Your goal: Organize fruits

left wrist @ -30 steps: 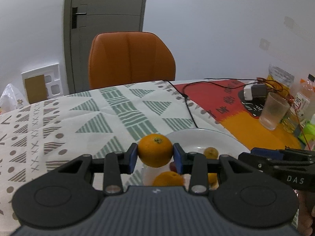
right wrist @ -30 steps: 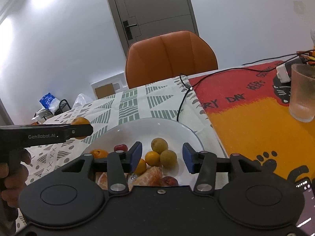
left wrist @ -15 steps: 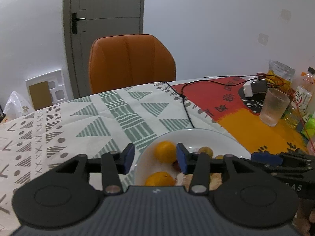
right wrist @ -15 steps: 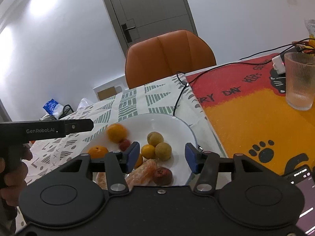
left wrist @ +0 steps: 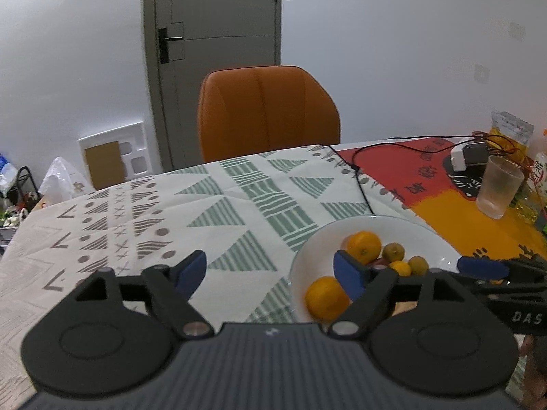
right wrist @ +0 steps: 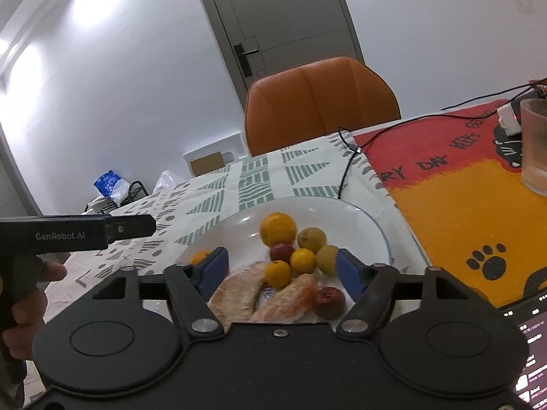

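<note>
A white plate (right wrist: 342, 215) holds several fruits: a large orange (right wrist: 277, 228), small yellow-green fruits (right wrist: 311, 239), red fruits (right wrist: 282, 251) and pale wrapped pieces (right wrist: 239, 294). My right gripper (right wrist: 281, 271) hovers over the plate's near side, its jaws opening, pads touching nothing. In the left wrist view the plate (left wrist: 430, 235) lies to the right with the large orange (left wrist: 364, 246) and a second orange (left wrist: 324, 299). My left gripper (left wrist: 270, 271) is above the patterned cloth beside the plate, jaws opening and empty. Each gripper shows in the other's view: left (right wrist: 130, 228), right (left wrist: 485, 268).
An orange chair (left wrist: 266, 112) stands behind the table. A black cable (left wrist: 362, 188) runs to the plate's far rim. A ribbed glass (left wrist: 499, 188) sits on the red and orange mat (right wrist: 461, 205). A lit screen (right wrist: 530, 341) lies at the near right.
My left gripper let go of the large orange, which now rests on the plate, then drew back to the left with jaws spreading. My right gripper's jaws also widened.
</note>
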Tool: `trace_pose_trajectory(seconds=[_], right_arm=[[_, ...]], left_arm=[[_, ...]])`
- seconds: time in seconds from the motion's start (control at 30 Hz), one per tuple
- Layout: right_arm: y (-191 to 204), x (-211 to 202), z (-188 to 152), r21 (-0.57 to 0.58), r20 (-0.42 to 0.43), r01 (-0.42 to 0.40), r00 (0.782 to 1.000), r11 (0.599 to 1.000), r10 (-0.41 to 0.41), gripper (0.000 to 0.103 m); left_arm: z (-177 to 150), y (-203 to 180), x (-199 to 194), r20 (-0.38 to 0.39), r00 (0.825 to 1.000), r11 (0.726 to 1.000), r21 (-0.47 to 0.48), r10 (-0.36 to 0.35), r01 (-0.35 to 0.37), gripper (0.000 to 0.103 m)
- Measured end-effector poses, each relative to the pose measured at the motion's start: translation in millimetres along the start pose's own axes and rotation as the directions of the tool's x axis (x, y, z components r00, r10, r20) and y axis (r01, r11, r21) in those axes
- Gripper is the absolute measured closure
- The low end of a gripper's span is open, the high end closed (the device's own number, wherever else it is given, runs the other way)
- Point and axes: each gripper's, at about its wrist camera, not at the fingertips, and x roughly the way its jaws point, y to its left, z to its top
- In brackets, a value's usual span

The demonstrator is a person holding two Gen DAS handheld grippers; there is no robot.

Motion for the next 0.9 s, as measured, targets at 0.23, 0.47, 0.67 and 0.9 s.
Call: trace_pose_trajectory(seconds=[0.23, 0.47, 0.67, 0.9], right_arm=[[12, -9, 1, -0.008, 0.028, -0.002, 1.0, 1.0, 0.002, 0.007], [21, -15, -2, -0.013, 0.043, 0.008, 0.999, 1.0, -0.007, 0.0], [35, -20, -5, -0.03, 0.044, 0.008, 0.999, 1.0, -0.007, 0.0], [50, -26, -6, -0.043, 0.036, 0.012, 0.999, 0.999, -0.01, 0.0]], left_arm=[[-10, 12, -17, 0.014, 0.999, 0.999, -0.03, 0.046, -0.046, 0.013], [-18, 26, -33, 0.013, 0.996, 0.994, -0.067, 0.085, -0.084, 0.011], [-28, 37, -48, 0.017, 0.995, 0.991, -0.098, 0.096, -0.094, 0.011], [-38, 51, -67, 0.034, 0.993, 0.985, -0.129, 0.117, -0.112, 0.01]])
